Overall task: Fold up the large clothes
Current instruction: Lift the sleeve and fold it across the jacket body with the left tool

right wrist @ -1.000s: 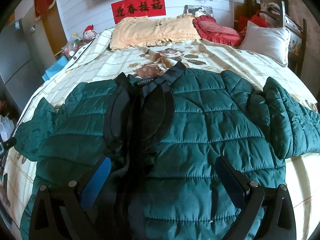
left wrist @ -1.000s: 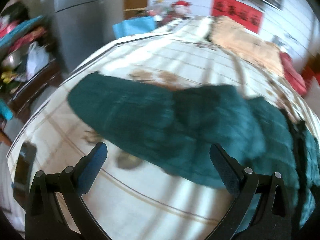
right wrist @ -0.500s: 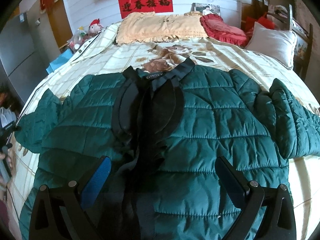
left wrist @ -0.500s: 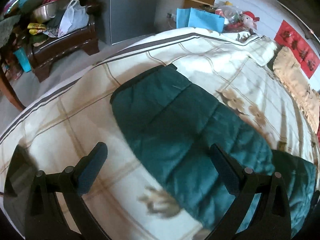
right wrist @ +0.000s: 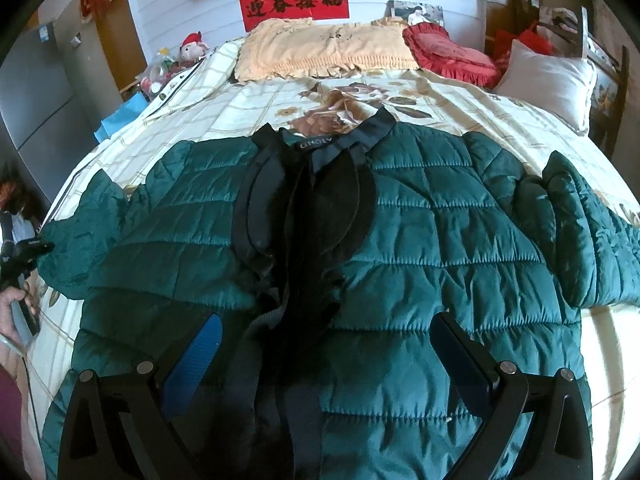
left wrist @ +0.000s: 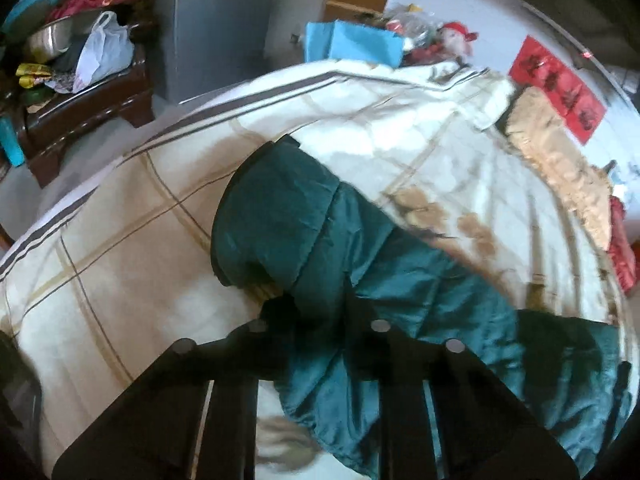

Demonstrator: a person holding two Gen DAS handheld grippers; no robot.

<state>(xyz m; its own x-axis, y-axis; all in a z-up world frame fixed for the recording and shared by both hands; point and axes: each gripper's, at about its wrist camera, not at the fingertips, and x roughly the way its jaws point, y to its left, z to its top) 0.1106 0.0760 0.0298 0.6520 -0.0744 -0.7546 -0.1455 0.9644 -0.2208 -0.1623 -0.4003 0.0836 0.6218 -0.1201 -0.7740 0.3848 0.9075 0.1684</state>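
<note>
Left hand-held gripper (left wrist: 316, 312) just clamped onto sleeve (left wrist: 288, 220) of green quilted jacket (right wrist: 420, 240) on bed (right wrist: 248, 112); right hand-held gripper (right wrist: 326, 344) wide open, empty.

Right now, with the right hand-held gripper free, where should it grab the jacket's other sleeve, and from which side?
Probably the sleeve near its cuff end, coming from the bed's right edge. It lies doubled in a raised puffy ridge beside the jacket body, so open jaws of the right hand-held gripper can straddle the fold.
</note>
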